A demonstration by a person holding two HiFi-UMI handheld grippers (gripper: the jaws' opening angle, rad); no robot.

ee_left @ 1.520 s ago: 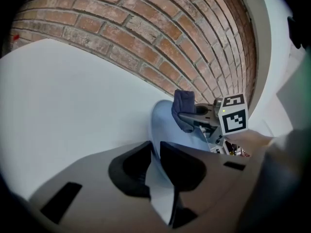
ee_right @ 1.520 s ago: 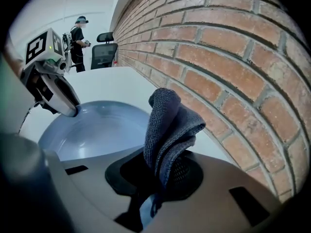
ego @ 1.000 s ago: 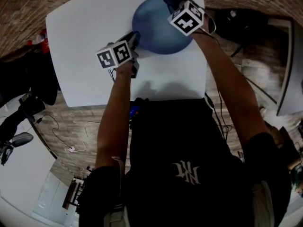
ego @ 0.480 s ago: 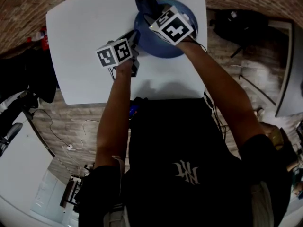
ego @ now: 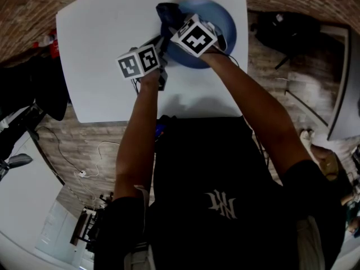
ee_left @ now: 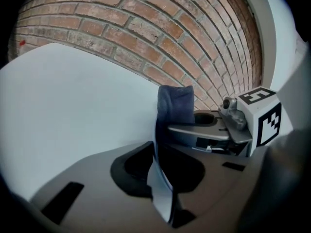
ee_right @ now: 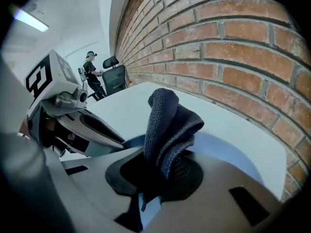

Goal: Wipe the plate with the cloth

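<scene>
The blue plate (ego: 223, 21) sits at the far edge of the white counter (ego: 101, 49), close to the brick wall (ee_left: 146, 28). The left claw (ee_left: 158, 169) has just been closing, and its jaws are now narrowed onto the plate's near-left rim, the thin edge pinched between them. The right claw (ee_right: 163, 178) is clamped on a dark navy cloth (ee_right: 167, 125), which bunches up out of the jaws in a soft fold and hangs over the left part of the plate.

To me the plate looks stiff, smooth and probably breakable. With only a rim pinch steadying it, it could skate or tip on the slick counter if the wipe bears down hard. The rim, opposite the stroke, seems the sensible place to hold it, as the left claw does. The cloth is limp and light with a knobbly weave. It will fold under itself, so it wants pressing flat against the surface rather than dragging by its tip.

The two claws are very close together over that left side, and I'd judge the main risk is them knocking each other. Otherwise the counter carries nothing else. A black bag (ego: 278, 27) and loose cables (ego: 84, 162) lie on the floor, well apart.
</scene>
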